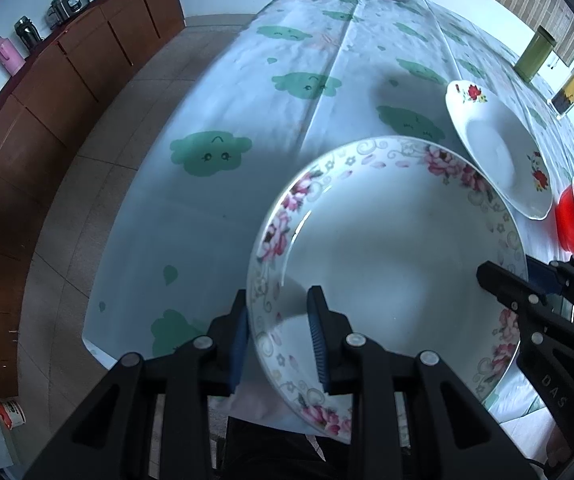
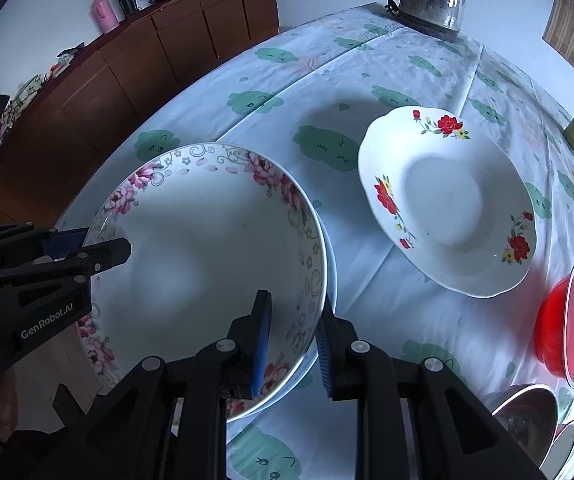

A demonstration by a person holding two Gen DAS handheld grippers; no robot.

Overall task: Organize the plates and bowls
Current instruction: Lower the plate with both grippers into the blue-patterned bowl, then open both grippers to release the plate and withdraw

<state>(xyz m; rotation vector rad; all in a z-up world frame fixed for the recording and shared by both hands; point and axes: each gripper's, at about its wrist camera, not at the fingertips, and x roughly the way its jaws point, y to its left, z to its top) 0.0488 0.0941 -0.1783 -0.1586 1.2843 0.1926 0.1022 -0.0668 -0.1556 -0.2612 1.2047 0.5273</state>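
Left wrist view: two grippers pinch one plate by opposite rims.
Left gripper [image 1: 279,336] and right gripper [image 2: 293,340] each clamp the plate [image 1: 387,264], seemingly lifted above the table [image 1: 215,92]: stiff, glazed, slippery, breakable, so rim grips suit.

Left claw [image 1: 279,336] clamping pink-flowered plate [image 1: 391,264] rim, right claw [image 1: 507,280] gripping opposite rim

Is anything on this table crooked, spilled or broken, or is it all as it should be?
Nothing looks spilled or broken. The one odd thing is the pink-flowered plate: it is tilted and juts past the table's near edge, gripped on opposite rims by the left gripper and right gripper. The red-flowered plate lies flat.
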